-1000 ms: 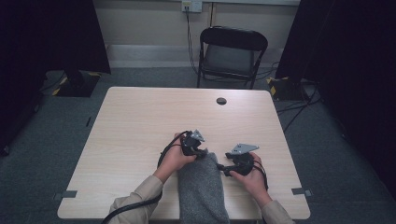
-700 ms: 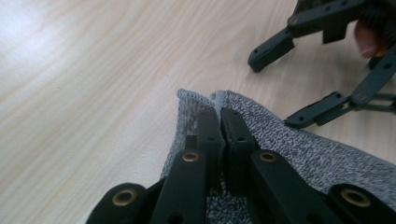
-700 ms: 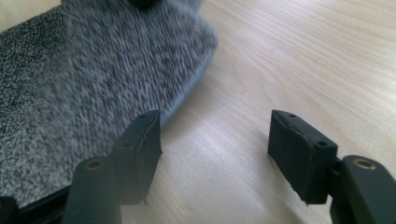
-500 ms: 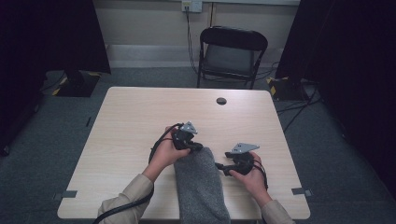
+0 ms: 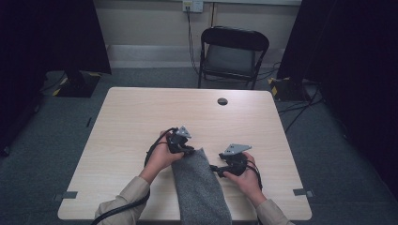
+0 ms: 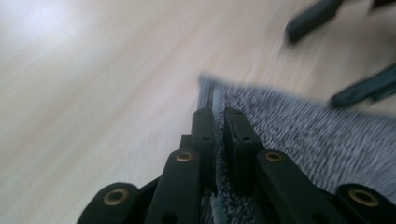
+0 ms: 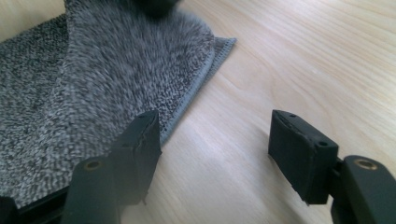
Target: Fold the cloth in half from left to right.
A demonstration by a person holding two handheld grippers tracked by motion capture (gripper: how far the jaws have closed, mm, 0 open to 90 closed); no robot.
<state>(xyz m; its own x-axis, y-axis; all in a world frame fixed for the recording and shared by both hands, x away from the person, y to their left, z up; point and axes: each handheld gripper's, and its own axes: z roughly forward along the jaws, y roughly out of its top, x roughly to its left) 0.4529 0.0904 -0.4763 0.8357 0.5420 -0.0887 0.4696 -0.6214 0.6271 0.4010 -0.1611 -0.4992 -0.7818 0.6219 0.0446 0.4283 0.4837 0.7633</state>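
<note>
1. The left gripper [image 6: 215,126] pinches the far corner of the grey towel [image 5: 199,187]; a thin bite could slip out if pulled hard.
2. The right gripper [image 7: 217,149], jaws spread, sits beside the hem and could snag it.
3. The towel lies on the table's [image 5: 131,117] near edge, long axis running away from the person.

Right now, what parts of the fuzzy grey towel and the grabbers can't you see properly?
- Grey towel: its near end is cut off by the bottom edge of the high view.
- Towel corner: hidden between the shut left gripper jaws; left gripper view is blurred.
- Right gripper: one jaw covers the towel's edge.
</note>
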